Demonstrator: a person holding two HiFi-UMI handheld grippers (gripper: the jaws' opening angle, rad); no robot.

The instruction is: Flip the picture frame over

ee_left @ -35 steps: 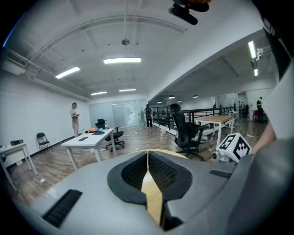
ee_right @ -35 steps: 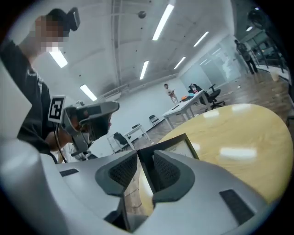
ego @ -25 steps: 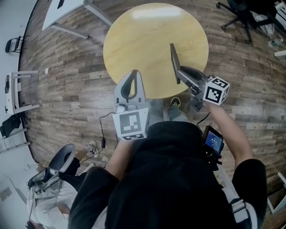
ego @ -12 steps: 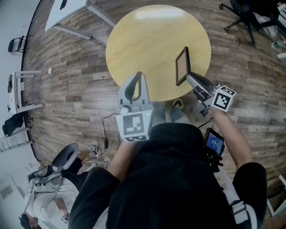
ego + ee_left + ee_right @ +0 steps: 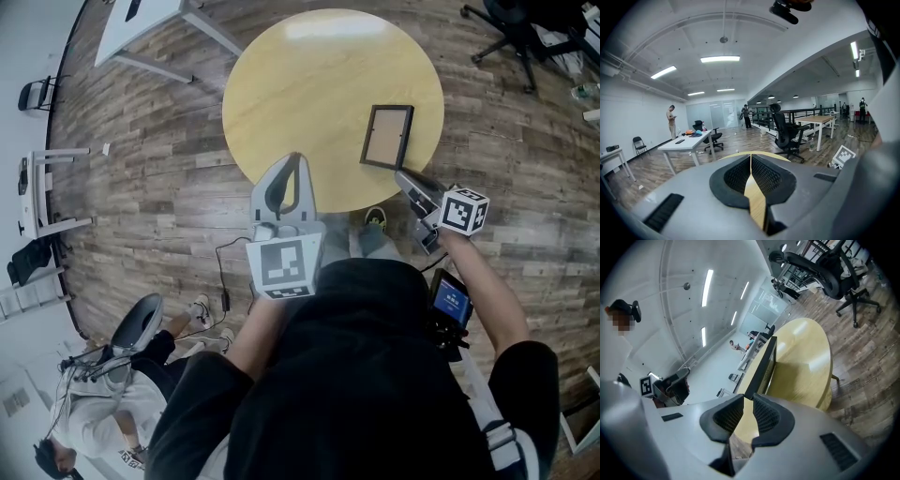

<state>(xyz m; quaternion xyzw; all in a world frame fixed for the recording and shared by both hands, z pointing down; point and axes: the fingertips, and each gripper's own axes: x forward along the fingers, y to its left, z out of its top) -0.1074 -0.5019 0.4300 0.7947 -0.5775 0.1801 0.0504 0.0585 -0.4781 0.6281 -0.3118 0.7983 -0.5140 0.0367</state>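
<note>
A dark picture frame [image 5: 387,137] with a tan panel facing up lies flat on the right side of the round yellow table [image 5: 309,84]. My right gripper [image 5: 403,174] hovers at the table's near right edge, its tips just short of the frame's near edge. Its jaws have just been closing, and a narrow gap stays between them with nothing in it. In the right gripper view the frame [image 5: 761,364] shows as a dark bar just beyond that gripper [image 5: 747,397]. My left gripper [image 5: 292,159] rests at the table's near edge, shut and empty, its pads meeting [image 5: 750,157].
The table stands on a wood-plank floor. A black office chair [image 5: 511,23] is at the far right and a white table [image 5: 150,19] at the far left. A person [image 5: 103,412] sits at the lower left. A cable [image 5: 220,272] runs across the floor.
The frame stood on edge in my right gripper, tipped over to the right, and now lies flat, out of the jaws. My right gripper sank and drew back. The left gripper stayed put.
</note>
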